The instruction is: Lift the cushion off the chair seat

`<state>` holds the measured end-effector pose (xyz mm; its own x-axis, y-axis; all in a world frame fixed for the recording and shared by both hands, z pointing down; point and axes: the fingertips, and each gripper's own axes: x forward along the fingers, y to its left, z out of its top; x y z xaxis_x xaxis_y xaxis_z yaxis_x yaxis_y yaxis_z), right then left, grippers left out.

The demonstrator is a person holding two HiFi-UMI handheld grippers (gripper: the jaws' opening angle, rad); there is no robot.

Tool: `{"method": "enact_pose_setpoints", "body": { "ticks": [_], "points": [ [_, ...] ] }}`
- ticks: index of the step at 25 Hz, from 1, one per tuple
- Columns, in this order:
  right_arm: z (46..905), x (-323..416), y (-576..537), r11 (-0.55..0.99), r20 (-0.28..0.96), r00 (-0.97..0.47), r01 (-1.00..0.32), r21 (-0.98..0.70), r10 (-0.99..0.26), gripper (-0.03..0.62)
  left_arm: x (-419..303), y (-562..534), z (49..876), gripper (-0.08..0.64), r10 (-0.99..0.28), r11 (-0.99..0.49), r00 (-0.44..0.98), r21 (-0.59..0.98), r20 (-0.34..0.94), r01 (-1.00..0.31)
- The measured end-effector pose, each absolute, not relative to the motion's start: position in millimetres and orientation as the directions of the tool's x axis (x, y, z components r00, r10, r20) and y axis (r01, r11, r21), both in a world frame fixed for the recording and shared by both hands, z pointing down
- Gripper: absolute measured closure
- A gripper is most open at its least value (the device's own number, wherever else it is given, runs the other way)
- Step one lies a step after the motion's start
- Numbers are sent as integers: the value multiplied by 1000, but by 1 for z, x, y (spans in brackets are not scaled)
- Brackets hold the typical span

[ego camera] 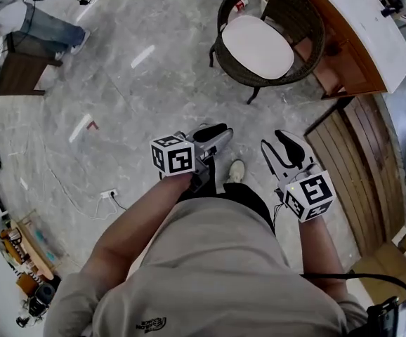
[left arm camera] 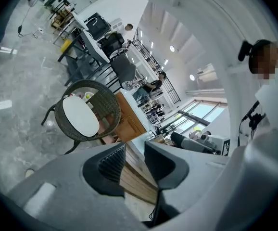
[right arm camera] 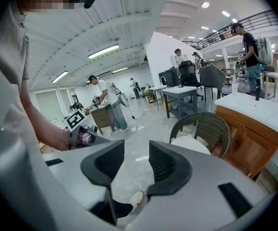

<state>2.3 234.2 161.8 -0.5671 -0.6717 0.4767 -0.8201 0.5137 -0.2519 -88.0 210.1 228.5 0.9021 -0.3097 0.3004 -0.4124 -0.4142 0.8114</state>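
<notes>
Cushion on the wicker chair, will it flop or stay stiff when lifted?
Probably light: the cushion looks thin and flat. Likely to sag if lifted by one edge, being wide for its thickness. No ties show, so it should slide free of the chair.

Both bare forearms reach forward from the torso: left forearm [ego camera: 136,220], right forearm [ego camera: 322,248]. The grey, black-padded left gripper [ego camera: 215,133] [left arm camera: 134,161] is rolled onto its side, its jaws a narrow gap apart with nothing between them. The matching grey right gripper [ego camera: 282,146] [right arm camera: 136,161] sits flatter, nose dipped, its jaws spread wide and empty. Each gripper's black-and-white marker cube faces up.
</notes>
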Motion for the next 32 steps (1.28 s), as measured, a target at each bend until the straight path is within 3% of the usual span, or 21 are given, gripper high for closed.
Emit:
{"method": "enact_pose_setpoints", "body": {
  "ticks": [9, 17, 32],
  "points": [
    [188, -17, 157, 418, 536, -489, -871, -257, -688, 426, -104, 117, 293, 453, -226, -308, 936, 891, 271, -333],
    [226, -4, 111, 399, 577, -490, -870, -288, -653, 428, -82, 53, 388, 439, -267, -164, 913, 919, 309, -359],
    [331, 67, 14, 513, 612, -607, -783, -351, -508, 428, -2, -62, 566, 348, -430, 26, 800, 892, 418, -452]
  ]
}}
